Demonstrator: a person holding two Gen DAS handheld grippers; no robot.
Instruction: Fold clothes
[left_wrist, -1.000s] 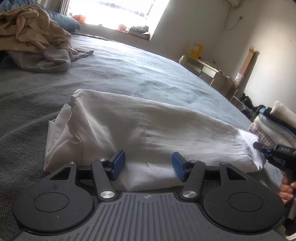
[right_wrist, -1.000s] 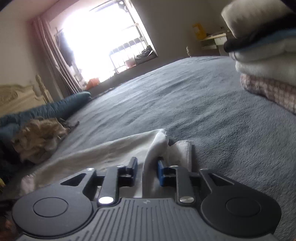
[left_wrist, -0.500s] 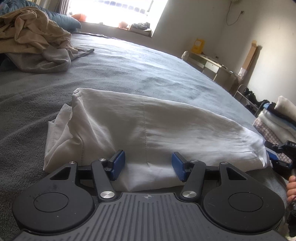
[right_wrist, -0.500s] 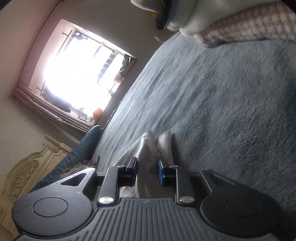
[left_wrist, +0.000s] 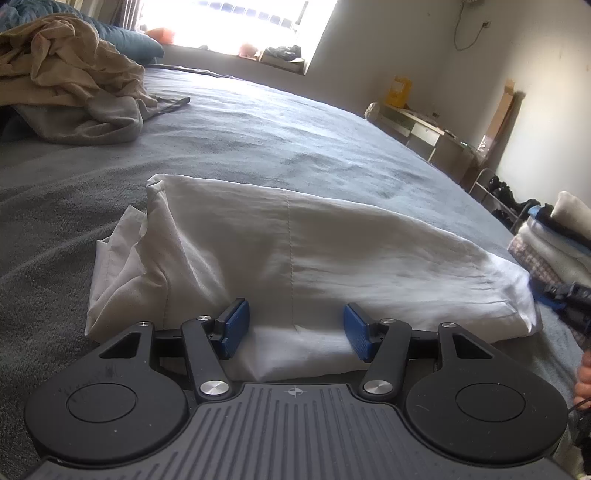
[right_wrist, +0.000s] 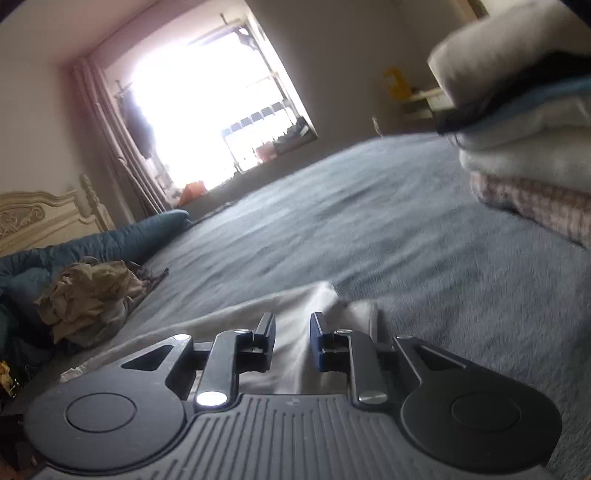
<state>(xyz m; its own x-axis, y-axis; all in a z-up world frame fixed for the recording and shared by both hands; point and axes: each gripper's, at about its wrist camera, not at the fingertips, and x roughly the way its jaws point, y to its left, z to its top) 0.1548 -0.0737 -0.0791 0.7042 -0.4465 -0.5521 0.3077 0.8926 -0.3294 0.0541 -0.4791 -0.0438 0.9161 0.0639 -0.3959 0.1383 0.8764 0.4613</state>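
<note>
Grey bedspread (left_wrist: 258, 147) carries the work. Nearest, the left gripper (left_wrist: 295, 330) stands with jaws apart across the near edge of the white garment (left_wrist: 314, 251), not pinching it. Garment's long axis runs nine to three. At its three o'clock end, the right gripper (right_wrist: 292, 341) has just been narrowing around a raised fold, pad contact unclear. Beyond lies a folded stack (left_wrist: 554, 236).
</note>
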